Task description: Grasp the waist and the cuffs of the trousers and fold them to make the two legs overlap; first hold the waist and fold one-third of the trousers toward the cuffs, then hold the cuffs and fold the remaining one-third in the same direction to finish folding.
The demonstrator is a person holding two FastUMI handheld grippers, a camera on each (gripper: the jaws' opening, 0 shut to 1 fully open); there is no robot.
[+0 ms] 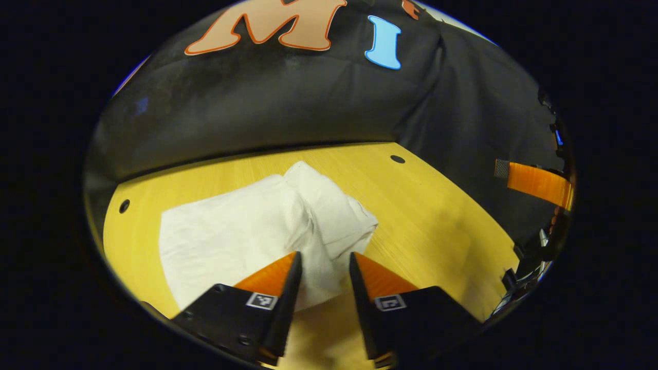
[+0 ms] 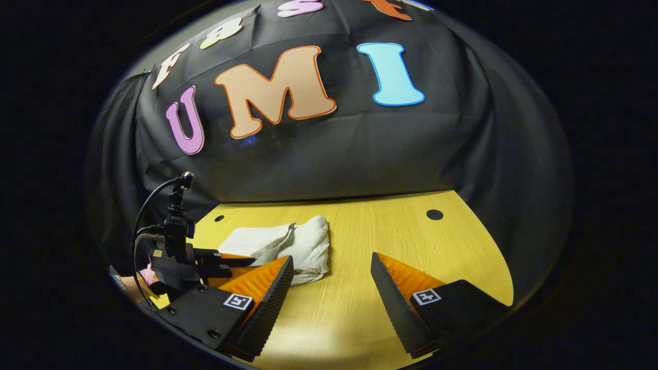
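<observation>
**Both grippers released over folded trousers**

Nearest us, our left gripper (image 1: 325, 264) stands part open, hovering above the trousers (image 1: 257, 231), perhaps brushing them. Our right gripper (image 2: 331, 270) gapes wide, holding nothing. Trousers lie bunched on the table (image 2: 411, 241).

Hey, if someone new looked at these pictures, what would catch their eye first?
Probably the white trousers, lying folded and rumpled on the yellow wooden table. The left gripper hangs open just above their near edge. The right gripper is open too, over bare table beside them.
</observation>
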